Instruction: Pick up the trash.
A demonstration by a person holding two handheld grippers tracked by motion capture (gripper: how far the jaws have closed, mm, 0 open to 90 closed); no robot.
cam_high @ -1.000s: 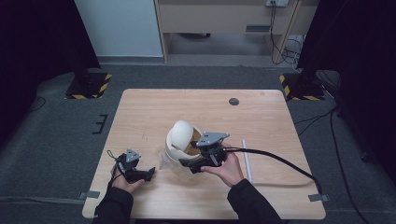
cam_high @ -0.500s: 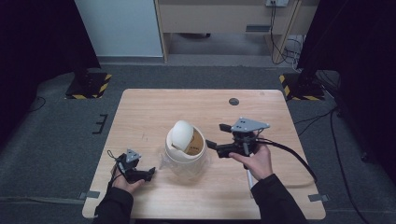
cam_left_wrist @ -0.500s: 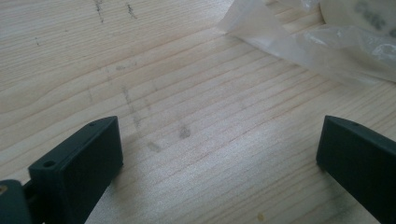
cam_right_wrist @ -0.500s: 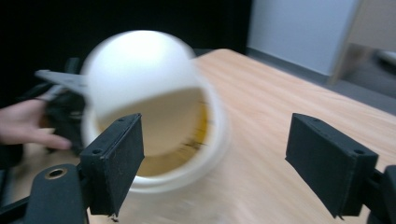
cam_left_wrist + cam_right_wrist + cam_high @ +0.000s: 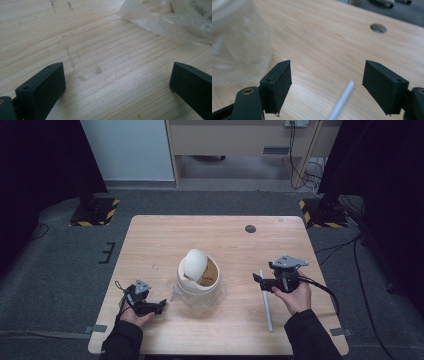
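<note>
Two grippers on the surface [image 5: 165, 240], you hold one in each hand. Your left gripper [image 5: 161, 305] sits low at the near left edge, jaws pointing right toward the jar [image 5: 199, 282]. In the left gripper view its jaws stand wide, nothing between them but bare wood, and crumpled clear plastic [image 5: 172, 23] lies ahead at the top right, apart from the tips.

The jar is near mid-surface, between your two hands: white, upright, brown inside. A white lid [image 5: 194, 264] leans tilted on its rim at the left side, mouth partly uncovered. The plastic spreads under and around the jar base.

A thin grey tube [image 5: 266, 301] lies flat right of the jar, running near-to-far, just under your right gripper [image 5: 256, 278]. That gripper is well clear of the jar and points left toward it, grey plate on top, cable trailing off right. In the right gripper view its jaws are wide and have just been closing a little, holding nothing; the tube end [image 5: 343, 98] shows below the gap, not touched by either pad. The jar wall [image 5: 239, 47] blurs at the left, and a round hole [image 5: 378, 28] in the surface sits far right.
</note>
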